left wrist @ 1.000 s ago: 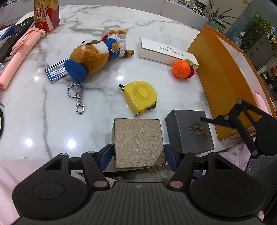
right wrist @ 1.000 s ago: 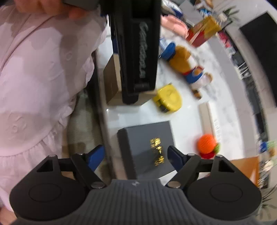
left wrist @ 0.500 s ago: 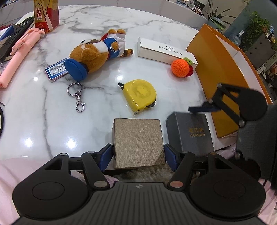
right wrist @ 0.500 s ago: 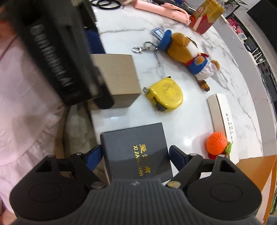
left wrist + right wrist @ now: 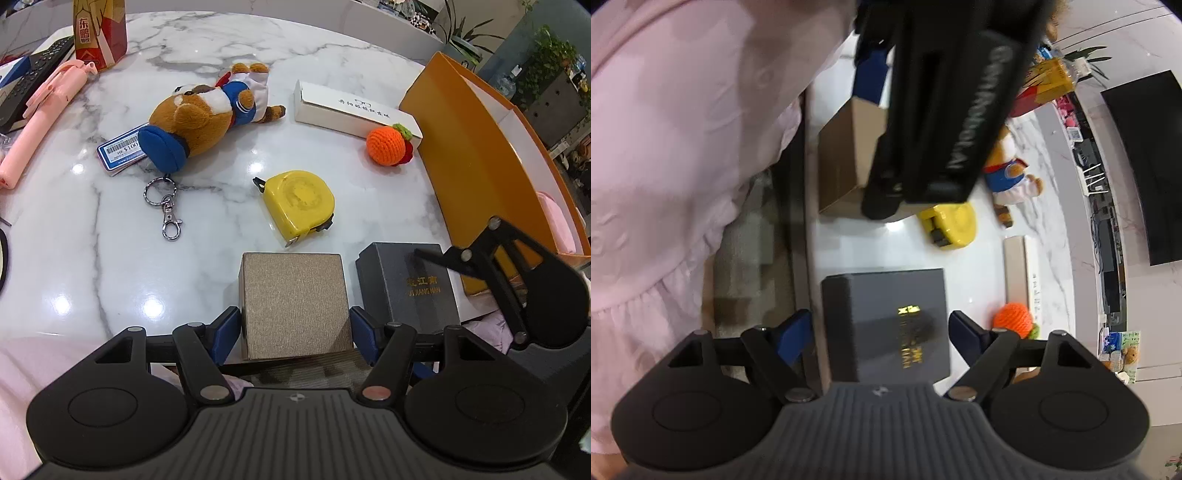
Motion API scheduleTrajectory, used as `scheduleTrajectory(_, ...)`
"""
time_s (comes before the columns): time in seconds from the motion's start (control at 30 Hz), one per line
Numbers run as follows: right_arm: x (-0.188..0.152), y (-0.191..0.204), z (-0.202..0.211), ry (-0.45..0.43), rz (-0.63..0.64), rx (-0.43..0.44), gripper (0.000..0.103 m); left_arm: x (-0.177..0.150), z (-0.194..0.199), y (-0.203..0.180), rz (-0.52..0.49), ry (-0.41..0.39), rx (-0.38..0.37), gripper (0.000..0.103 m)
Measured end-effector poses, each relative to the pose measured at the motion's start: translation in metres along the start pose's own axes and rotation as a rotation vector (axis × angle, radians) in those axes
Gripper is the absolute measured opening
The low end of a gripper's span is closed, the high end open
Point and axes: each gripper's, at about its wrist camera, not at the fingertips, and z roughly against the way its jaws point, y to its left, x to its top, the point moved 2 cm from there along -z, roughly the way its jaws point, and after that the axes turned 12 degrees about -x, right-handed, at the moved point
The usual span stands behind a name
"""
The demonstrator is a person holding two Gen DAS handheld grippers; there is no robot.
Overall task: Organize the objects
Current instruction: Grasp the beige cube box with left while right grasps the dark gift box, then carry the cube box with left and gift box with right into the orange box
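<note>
A tan box (image 5: 293, 304) stands at the near edge of the marble table (image 5: 92, 229). My left gripper (image 5: 295, 328) is wide open with a blue pad on each side of it, seemingly not pressing. A dark grey box with gold letters (image 5: 890, 321) lies to its right, also in the left wrist view (image 5: 410, 284). My right gripper (image 5: 881, 334) is open and straddles the grey box. The left gripper's black body (image 5: 945, 110) fills the top of the right wrist view, over the tan box (image 5: 842, 162).
A yellow tape measure (image 5: 299, 206), a plush dog with keyring (image 5: 199, 118), a white long box (image 5: 354, 110), a crocheted orange (image 5: 389, 144), a pink stick (image 5: 33, 122) and a red carton (image 5: 99, 29) lie on the table. An open orange box (image 5: 476, 147) stands at right.
The right gripper has swung about over the grey box, tilting its view toward the table and back. The left gripper and the tan box have stayed put.
</note>
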Motion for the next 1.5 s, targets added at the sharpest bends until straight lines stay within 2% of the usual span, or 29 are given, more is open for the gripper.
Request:
scheduleTrajectory(0.13, -0.001, 0.003, -0.003, 0.017, -0.01, -0.021, 0.079, 0.0, -0.001, 0.0, -0.005, 0.002, 0.003, 0.075)
scheduleTrajectory(0.23, -0.002, 0.001, 0.0, 0.018, -0.004, -0.014, 0.074, -0.001, -0.001, -0.002, -0.01, 0.004, 0.007, 0.075)
scheduleTrajectory(0.27, -0.002, 0.001, 0.003, 0.016, -0.001, -0.01, 0.069, -0.002, -0.001, -0.002, -0.011, 0.004, 0.009, 0.075)
scheduleTrajectory(0.3, -0.003, -0.001, 0.007, 0.012, -0.007, -0.002, 0.059, -0.002, -0.001, -0.003, -0.012, 0.005, 0.01, 0.075)
scheduleTrajectory(0.37, -0.002, -0.009, 0.016, 0.0, -0.038, 0.003, 0.051, -0.003, -0.001, -0.004, -0.016, 0.003, 0.011, 0.075)
scheduleTrajectory(0.5, -0.004, -0.022, 0.024, -0.004, -0.092, 0.03, 0.045, -0.003, 0.0, -0.006, -0.018, -0.003, 0.0, 0.075)
scheduleTrajectory(0.6, 0.0, -0.036, 0.027, 0.004, -0.164, 0.086, 0.043, 0.0, 0.002, -0.008, -0.02, -0.016, -0.005, 0.074)
scheduleTrajectory(0.7, -0.001, -0.058, 0.034, 0.023, -0.29, 0.169, 0.04, 0.004, 0.001, -0.011, -0.028, -0.016, -0.004, 0.074)
scheduleTrajectory(0.83, -0.01, -0.104, 0.02, 0.088, -0.569, 0.332, 0.041, 0.008, -0.003, -0.015, -0.058, -0.007, -0.006, 0.074)
scheduleTrajectory(0.9, -0.018, -0.12, 0.01, 0.145, -0.682, 0.384, 0.041, 0.01, -0.006, -0.017, -0.078, 0.002, -0.005, 0.074)
scheduleTrajectory(0.93, -0.026, -0.132, -0.003, 0.206, -0.771, 0.413, 0.041, 0.011, -0.008, -0.019, -0.092, 0.009, 0.0, 0.074)
scheduleTrajectory(1.07, -0.038, -0.138, -0.014, 0.262, -0.862, 0.446, 0.041, 0.01, -0.017, -0.026, -0.148, 0.041, 0.03, 0.074)
scheduleTrajectory(1.17, -0.041, -0.137, -0.033, 0.3, -0.854, 0.398, 0.042, 0.011, -0.02, -0.03, -0.17, 0.048, 0.053, 0.074)
scheduleTrajectory(1.23, -0.043, -0.138, -0.035, 0.293, -0.862, 0.393, 0.042, 0.013, -0.022, -0.031, -0.179, 0.047, 0.07, 0.074)
scheduleTrajectory(1.4, -0.052, -0.145, -0.038, 0.307, -0.913, 0.401, 0.041, 0.016, -0.027, -0.034, -0.186, 0.053, 0.095, 0.07)
scheduleTrajectory(1.5, -0.058, -0.149, -0.038, 0.302, -0.978, 0.398, 0.04, 0.017, -0.024, -0.031, -0.135, 0.03, 0.063, 0.07)
